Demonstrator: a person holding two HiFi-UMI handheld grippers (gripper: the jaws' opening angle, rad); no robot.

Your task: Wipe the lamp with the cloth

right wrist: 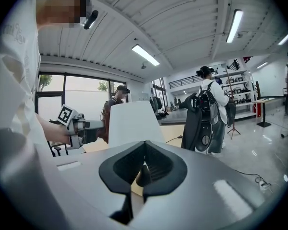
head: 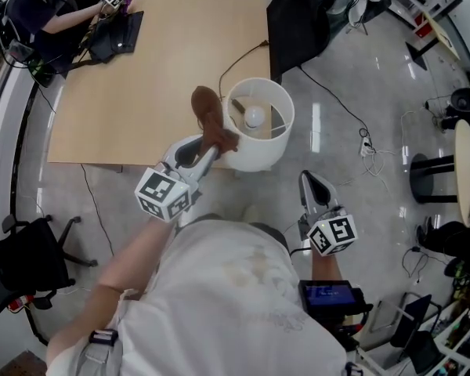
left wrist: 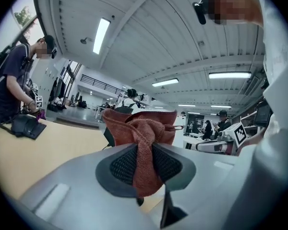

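Left tool [head: 207,153], cloth [head: 210,117] lengthwise (lamp [head: 260,153] upright)

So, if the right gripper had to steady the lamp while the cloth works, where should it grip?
Probably the shade's top rim on its near right side, coming down from above with one jaw inside, one outside. The shade is too wide to span, its top is open, and the left gripper holds the cloth at the left side.

You stand on a glossy grey floor [head: 360,92], a pale wooden table [head: 141,77] ahead of you, a black office chair [head: 23,261] near on the left, a round table [head: 468,163] at the right edge, and strip lights [left wrist: 101,32] running along the ribbed ceiling [left wrist: 149,13] above.
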